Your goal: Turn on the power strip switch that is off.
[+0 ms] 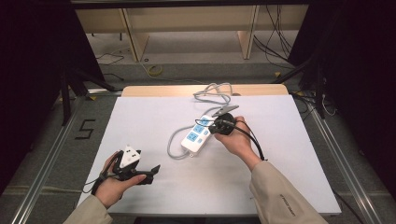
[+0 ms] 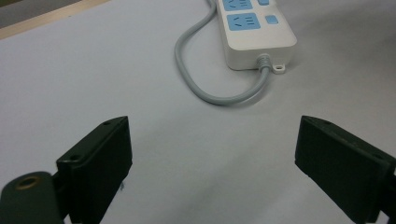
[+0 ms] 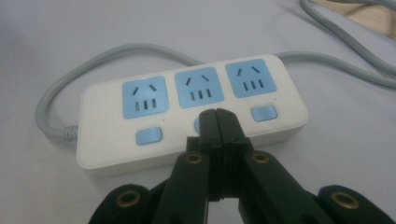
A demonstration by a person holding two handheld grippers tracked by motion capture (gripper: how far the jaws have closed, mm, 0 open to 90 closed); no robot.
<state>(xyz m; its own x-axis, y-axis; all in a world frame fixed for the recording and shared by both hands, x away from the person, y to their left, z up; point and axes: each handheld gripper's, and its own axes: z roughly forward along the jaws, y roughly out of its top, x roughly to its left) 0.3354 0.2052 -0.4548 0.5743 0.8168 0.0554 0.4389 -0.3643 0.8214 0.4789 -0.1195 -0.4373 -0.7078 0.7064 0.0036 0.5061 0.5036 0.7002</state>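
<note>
On the white table (image 1: 140, 121), the power strip (image 3: 191, 112) lies just under the right gripper (image 3: 215, 114), whose jaws are pressed together on, it seems, the middle switch. The light strip could skid if pushed aslant. The left gripper (image 1: 152, 170), jaws apart, rests well away.

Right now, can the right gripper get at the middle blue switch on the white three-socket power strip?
Probably yes. The right gripper, jaws shut together, has its tip right over the middle blue switch on the white three-socket power strip. Nothing lies between them; whether they touch, I can't tell.
</note>
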